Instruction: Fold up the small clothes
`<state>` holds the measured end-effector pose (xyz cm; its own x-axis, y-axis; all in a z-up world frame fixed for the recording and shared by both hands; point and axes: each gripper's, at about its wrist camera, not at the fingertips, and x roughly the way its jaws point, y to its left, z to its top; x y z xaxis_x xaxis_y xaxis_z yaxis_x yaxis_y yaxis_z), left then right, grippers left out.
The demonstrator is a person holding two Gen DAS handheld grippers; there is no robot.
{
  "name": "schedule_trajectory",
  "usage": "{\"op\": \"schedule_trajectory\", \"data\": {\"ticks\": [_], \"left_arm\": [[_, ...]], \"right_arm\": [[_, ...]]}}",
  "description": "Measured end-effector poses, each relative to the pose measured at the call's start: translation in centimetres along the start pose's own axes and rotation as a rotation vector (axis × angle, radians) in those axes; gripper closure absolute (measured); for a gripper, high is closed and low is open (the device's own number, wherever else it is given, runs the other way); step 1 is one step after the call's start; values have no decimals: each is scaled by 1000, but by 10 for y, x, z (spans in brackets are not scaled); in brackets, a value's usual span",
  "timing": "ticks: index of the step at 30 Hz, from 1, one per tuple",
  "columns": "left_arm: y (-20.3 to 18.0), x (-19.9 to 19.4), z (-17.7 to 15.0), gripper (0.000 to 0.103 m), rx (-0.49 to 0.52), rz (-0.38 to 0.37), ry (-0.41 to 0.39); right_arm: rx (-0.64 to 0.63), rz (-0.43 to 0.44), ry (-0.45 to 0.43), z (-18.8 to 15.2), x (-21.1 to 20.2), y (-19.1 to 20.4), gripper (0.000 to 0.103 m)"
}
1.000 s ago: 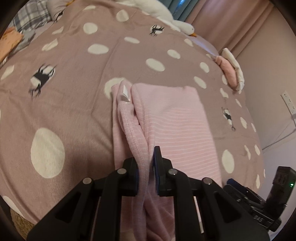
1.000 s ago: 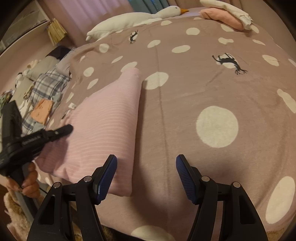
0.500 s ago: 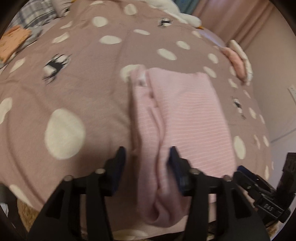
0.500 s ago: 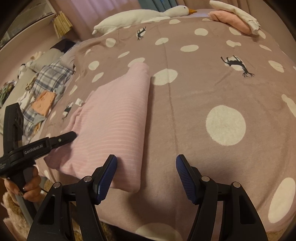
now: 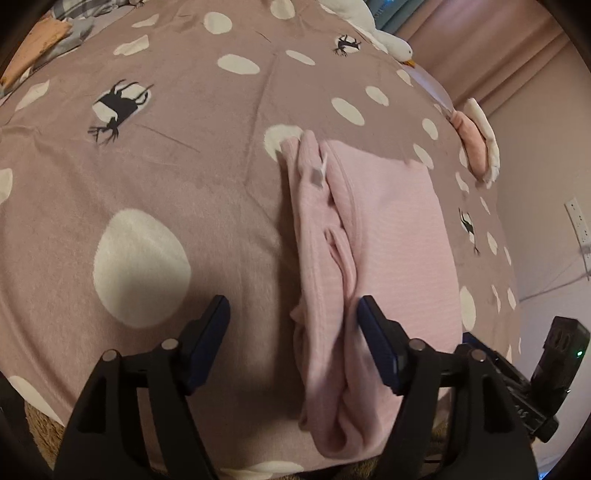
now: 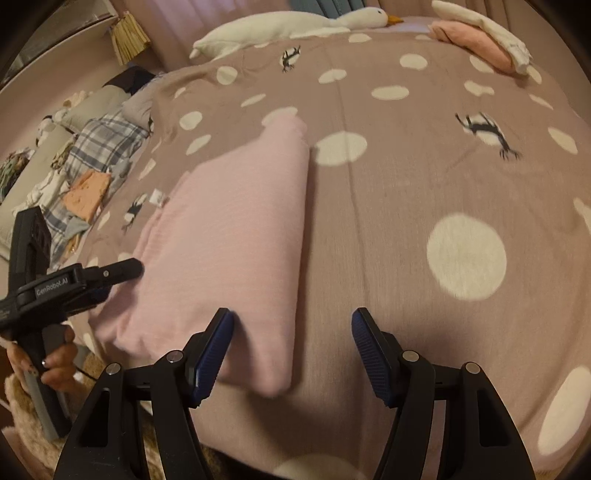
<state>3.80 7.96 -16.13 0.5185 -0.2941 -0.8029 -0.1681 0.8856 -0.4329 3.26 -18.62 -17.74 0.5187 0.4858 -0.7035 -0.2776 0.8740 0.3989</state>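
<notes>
Two claws are in front of me, and both stand apart with nothing between their pads. My left claw (image 5: 291,332) hovers over the bunched side of the folded pink garment (image 5: 388,240), which lies on the spotted bedspread (image 5: 166,166) near the bed's front edge. From the left wrist I see what the right wrist hides: the loose rolled folds running along that side and a small white tag (image 5: 319,173) near its far end. The same view catches a socket (image 5: 578,221) on the wall beyond the bed's right edge.

My right claw (image 6: 291,354) sits at the garment's other side, its left pad (image 6: 214,354) over the smooth folded corner, its right pad over bare bedspread. Only this view shows the top as one flat panel, the hand (image 6: 55,358) gripping the left tool, the plaid cloth (image 6: 103,144) at the left edge, and the whole plush goose (image 6: 291,22) along the far edge beside a stack of folded clothes (image 6: 476,37).
</notes>
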Motion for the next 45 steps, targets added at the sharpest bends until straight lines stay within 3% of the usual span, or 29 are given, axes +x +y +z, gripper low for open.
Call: {"op": "schedule_trajectory", "data": {"ticks": [2, 6, 10, 14, 16, 17, 18, 19, 24, 29, 33, 39, 45], "left_arm": [[-4, 2, 2, 24, 11, 1, -6], [-8, 14, 6, 15, 25, -17, 14], [-6, 31, 13, 14, 16, -23, 45], [-8, 35, 16, 19, 17, -78, 63], [-10, 39, 16, 36, 18, -90, 71], [-11, 41, 16, 45, 16, -109, 73], [-13, 42, 15, 66, 10, -148, 83], [-16, 44, 14, 68, -5, -171, 87], [-40, 30, 9, 75, 70, -96, 3], [-68, 8, 13, 75, 110, -136, -75], [-95, 3, 19, 75, 146, -188, -142], [-128, 25, 20, 75, 180, -197, -134], [-138, 58, 20, 75, 201, -141, -71]], "right_arm": [[-9, 8, -9, 8, 3, 3, 19], [-35, 18, -12, 30, 16, 8, 18], [-29, 77, 37, 42, 37, 12, 18], [-15, 112, 92, 47, 59, 12, 18], [-12, 135, 109, 48, 66, 13, 19], [-9, 146, 110, 48, 68, 13, 23], [-9, 157, 107, 48, 70, 14, 34], [-10, 160, 110, 49, 70, 14, 41], [-31, 173, 97, 50, 63, 16, 70], [-52, 169, 34, 59, 37, 13, 72], [-65, 162, -74, 73, 0, -1, 72], [-39, 106, -115, 82, -14, -36, 72], [12, 78, -67, 75, 4, -60, 72]]}}
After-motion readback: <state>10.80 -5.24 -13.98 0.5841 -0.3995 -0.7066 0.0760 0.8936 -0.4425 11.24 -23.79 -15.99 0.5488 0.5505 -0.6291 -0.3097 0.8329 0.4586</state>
